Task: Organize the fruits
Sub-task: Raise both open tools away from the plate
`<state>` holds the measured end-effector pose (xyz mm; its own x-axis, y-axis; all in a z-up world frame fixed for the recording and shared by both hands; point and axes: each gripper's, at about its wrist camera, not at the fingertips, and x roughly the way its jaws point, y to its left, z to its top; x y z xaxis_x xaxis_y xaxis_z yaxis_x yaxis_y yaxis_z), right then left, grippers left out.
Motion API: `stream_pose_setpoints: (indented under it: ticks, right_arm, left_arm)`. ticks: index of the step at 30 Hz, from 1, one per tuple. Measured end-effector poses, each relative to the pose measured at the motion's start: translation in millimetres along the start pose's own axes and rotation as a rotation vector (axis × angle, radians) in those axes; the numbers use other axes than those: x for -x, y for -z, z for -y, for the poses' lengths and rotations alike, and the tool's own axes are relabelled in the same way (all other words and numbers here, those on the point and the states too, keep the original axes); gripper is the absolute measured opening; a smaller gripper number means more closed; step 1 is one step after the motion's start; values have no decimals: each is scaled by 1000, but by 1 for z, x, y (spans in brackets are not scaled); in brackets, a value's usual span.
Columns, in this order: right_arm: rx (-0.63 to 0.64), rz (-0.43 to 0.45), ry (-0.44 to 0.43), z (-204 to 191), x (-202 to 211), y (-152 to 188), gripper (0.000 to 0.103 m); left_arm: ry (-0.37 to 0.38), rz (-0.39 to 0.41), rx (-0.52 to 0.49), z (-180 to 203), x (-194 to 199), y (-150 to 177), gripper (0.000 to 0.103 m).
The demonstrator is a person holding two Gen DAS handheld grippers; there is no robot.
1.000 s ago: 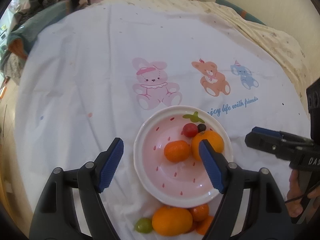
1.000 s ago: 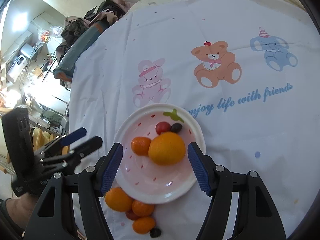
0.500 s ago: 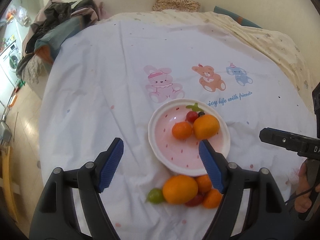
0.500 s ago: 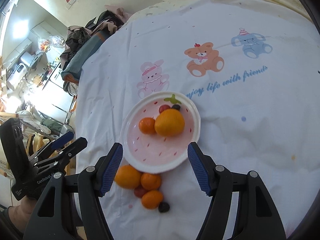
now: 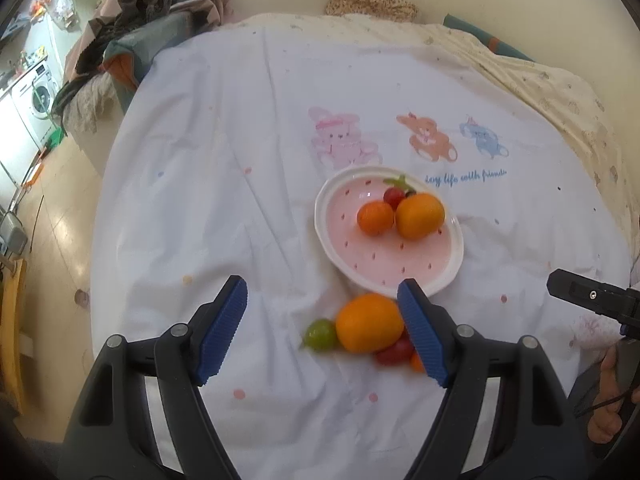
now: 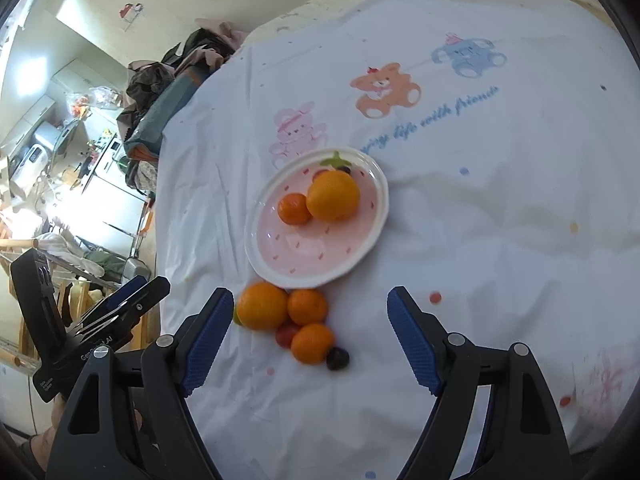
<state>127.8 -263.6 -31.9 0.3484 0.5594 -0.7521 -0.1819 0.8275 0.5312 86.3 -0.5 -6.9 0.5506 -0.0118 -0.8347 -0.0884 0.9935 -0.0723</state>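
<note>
A pink strawberry-print plate (image 5: 332,240) lies on the white cartoon sheet and holds a big orange (image 5: 420,216), a mandarin (image 5: 375,218) and a red cherry tomato (image 5: 394,196). Just in front of it is a loose pile: a large orange (image 5: 369,323), a green fruit (image 5: 321,334) and a red tomato (image 5: 394,352). My left gripper (image 5: 320,286) hovers open above this pile and holds nothing. In the right wrist view the pile shows an orange (image 6: 262,306), two mandarins (image 6: 307,307) and a dark grape (image 6: 337,358). My right gripper (image 6: 310,295) hangs over them with its jaws opening and nothing held between them.
The sheet covers a bed whose left edge (image 5: 100,216) drops to the floor. Heaped clothes (image 5: 132,36) lie at the far left corner. A patterned cushion (image 5: 372,0) rests against the back wall. A hand (image 5: 604,412) holds the other gripper at the right.
Both grippers have pulled back from the plate, which now looks smaller and farther off. The loose fruit pile has come fully into view. The right jaws stand wider.
</note>
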Motion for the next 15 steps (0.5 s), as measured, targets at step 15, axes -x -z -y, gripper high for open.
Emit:
stream_pose_setpoints:
  ticks: [15]
  right_arm:
    - [-68, -81, 109, 15, -20, 14, 82]
  left_arm:
    - [51, -217, 11, 5, -48, 25, 75]
